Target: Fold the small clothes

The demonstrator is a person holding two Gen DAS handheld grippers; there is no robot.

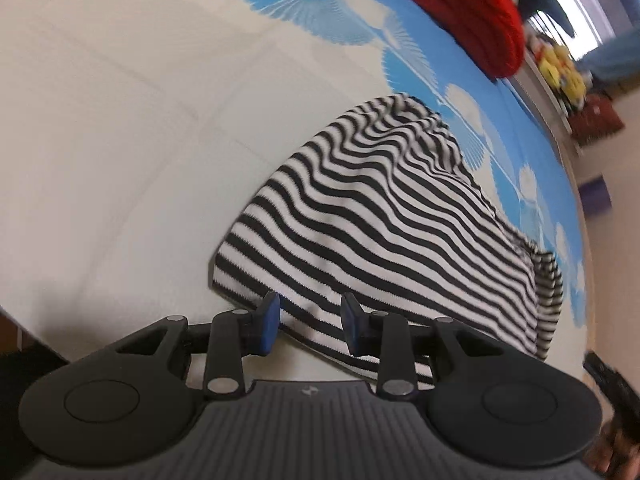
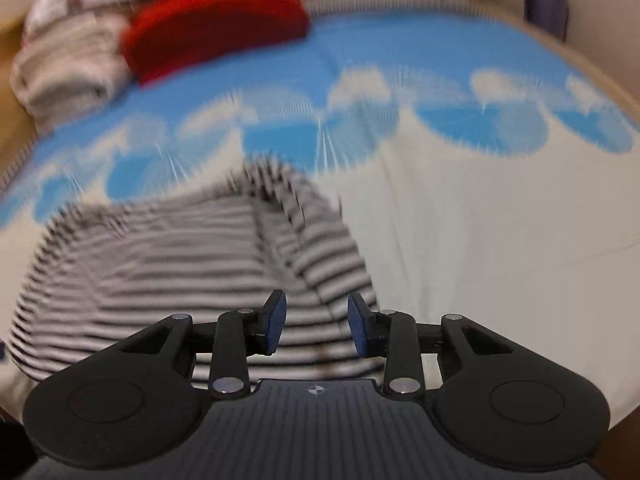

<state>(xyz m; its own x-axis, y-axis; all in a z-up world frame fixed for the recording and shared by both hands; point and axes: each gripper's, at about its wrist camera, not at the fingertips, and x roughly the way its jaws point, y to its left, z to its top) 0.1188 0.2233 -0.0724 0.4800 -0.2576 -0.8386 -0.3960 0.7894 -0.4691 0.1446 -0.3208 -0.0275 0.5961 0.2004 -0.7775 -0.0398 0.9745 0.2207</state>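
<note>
Both claws stand with their blue pads apart and nothing caught between them. Just ahead of the left claw (image 1: pixel 309 322), the near edge of the striped garment (image 1: pixel 384 216) runs across the gap between its fingers, the cloth lying under and beyond the pads rather than pinched. From there the black-and-white fabric spreads forward and to the right in soft ripples, folded over on itself, resting on a table covered by a white cloth with a blue fan pattern (image 1: pixel 120 140). Farther ahead and to the right lies a red knit item (image 1: pixel 460 12).

Seen from the right claw (image 2: pixel 316 328), the view is blurred: the striped garment (image 2: pixel 180 264) lies directly ahead and off to the left, a folded edge running toward the gap. Beyond it, far ahead-left, sit the red knit item (image 2: pixel 212 20) and a beige bundle (image 2: pixel 68 72).
</note>
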